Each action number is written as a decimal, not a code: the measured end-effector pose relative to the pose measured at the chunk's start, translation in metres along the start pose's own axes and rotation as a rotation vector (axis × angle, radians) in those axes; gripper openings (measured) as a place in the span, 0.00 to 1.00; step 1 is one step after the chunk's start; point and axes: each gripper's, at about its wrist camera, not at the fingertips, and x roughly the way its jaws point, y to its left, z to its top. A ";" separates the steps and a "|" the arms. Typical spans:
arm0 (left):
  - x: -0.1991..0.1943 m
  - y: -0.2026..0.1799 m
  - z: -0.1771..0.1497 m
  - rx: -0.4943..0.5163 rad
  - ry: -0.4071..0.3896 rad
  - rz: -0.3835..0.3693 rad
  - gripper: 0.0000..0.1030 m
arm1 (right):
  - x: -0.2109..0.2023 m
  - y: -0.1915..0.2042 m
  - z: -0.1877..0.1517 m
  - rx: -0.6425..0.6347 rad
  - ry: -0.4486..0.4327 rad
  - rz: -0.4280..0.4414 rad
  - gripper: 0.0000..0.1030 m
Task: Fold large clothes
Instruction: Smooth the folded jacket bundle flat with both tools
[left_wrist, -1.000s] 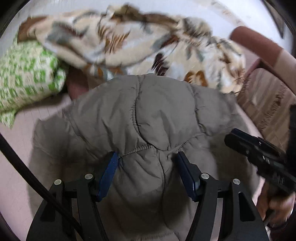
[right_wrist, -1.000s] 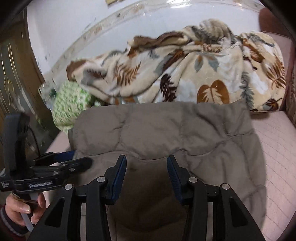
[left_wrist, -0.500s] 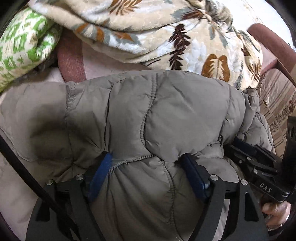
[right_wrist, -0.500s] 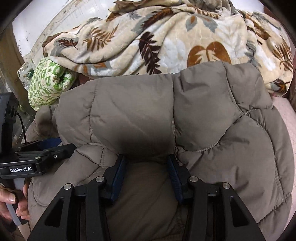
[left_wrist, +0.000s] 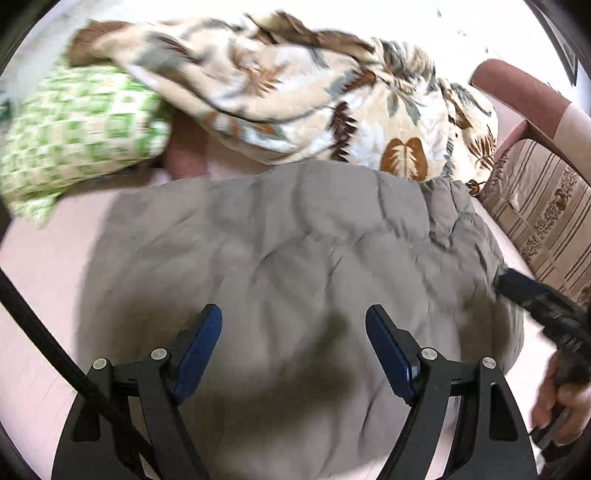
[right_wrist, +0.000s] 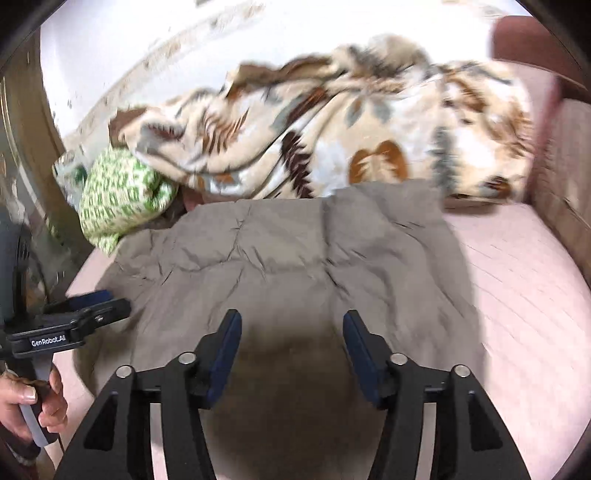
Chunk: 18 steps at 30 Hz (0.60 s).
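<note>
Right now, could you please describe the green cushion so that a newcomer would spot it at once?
Start at the pink bed with the grey jacket spread on it. Behind the jacket lies a leaf-print blanket; the cushion sits at that blanket's left end, partly tucked under it. It alone has a green-and-white blocky pattern, whereas the blanket's leaves are brown and the jacket is plain.

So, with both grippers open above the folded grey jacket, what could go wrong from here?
1. The puffy grey jacket lies unheld under the open left gripper and right gripper, so its fold may spring open.
2. Its far edge touches the leaf-print blanket; another fold could drag the blanket along.
3. The left gripper's cable runs close to the jacket and might snag it.
</note>
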 end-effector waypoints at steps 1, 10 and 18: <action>-0.013 0.005 -0.014 -0.008 -0.017 0.004 0.78 | -0.012 -0.003 -0.009 0.017 -0.019 0.006 0.61; -0.037 0.075 -0.076 -0.164 -0.082 0.109 0.78 | -0.038 -0.015 -0.036 0.029 -0.065 -0.048 0.61; 0.004 0.087 -0.081 -0.137 -0.017 0.129 0.80 | 0.017 -0.035 -0.052 0.056 0.081 -0.099 0.61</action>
